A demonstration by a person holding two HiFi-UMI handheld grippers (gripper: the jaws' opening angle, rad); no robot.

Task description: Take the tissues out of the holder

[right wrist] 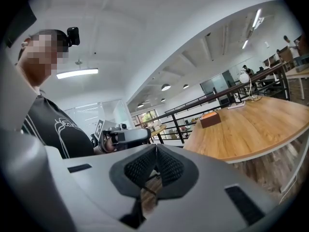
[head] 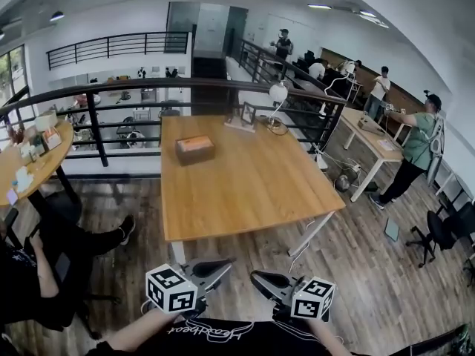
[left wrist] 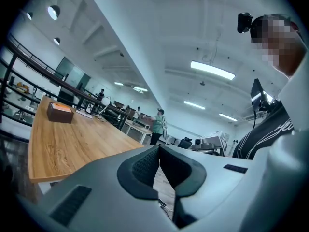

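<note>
- Head view: left gripper (head: pixel 223 264) and right gripper (head: pixel 260 279) sit low at the bottom edge, side by side, tips angled toward each other, short of the table's near edge
- left gripper view: jaws pressed together, nothing between them; right gripper view: jaws together too, empty
- wooden table (head: pixel 245 191) ahead of both grippers; near half bare
- tissue holder (head: pixel 194 149), brown box with an orange top, stands on the table's far left part; well apart from both grippers, untouched
- lamp (head: pixel 277 95) and small frame (head: pixel 246 114) at the table's far edge, just before the black railing (head: pixel 95 124)
- person in green shirt (head: pixel 418 143) stands far right by another desk
</note>
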